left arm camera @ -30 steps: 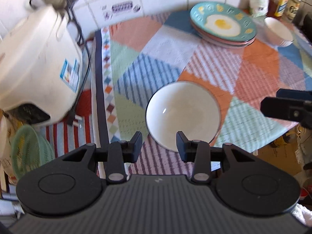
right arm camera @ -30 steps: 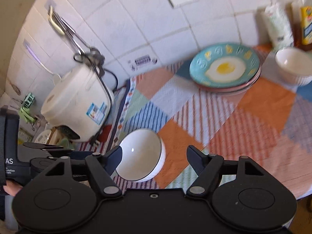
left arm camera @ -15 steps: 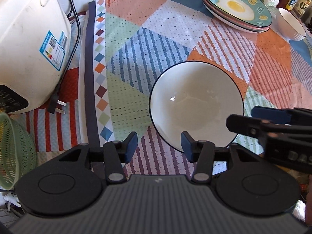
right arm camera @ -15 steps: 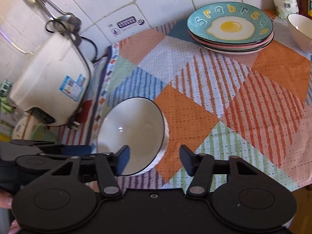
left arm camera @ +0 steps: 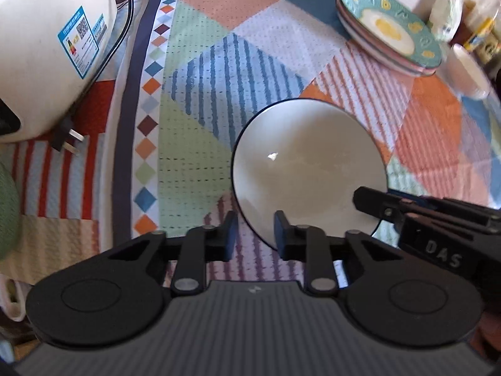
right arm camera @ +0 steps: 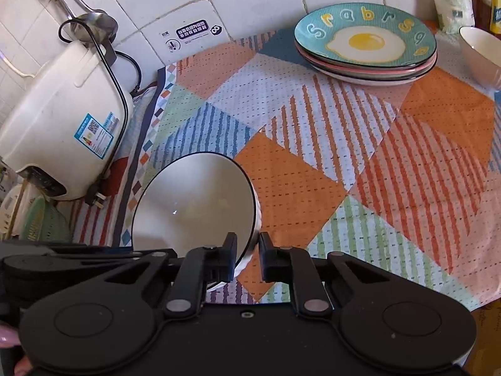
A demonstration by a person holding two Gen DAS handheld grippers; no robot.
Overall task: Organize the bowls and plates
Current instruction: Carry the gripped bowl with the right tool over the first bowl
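A big white bowl with a thin dark rim sits on the bright cloth, tipped a bit. Far back is a stack of plates; the top one is blue with a fried egg. A small white bowl stands beside it.
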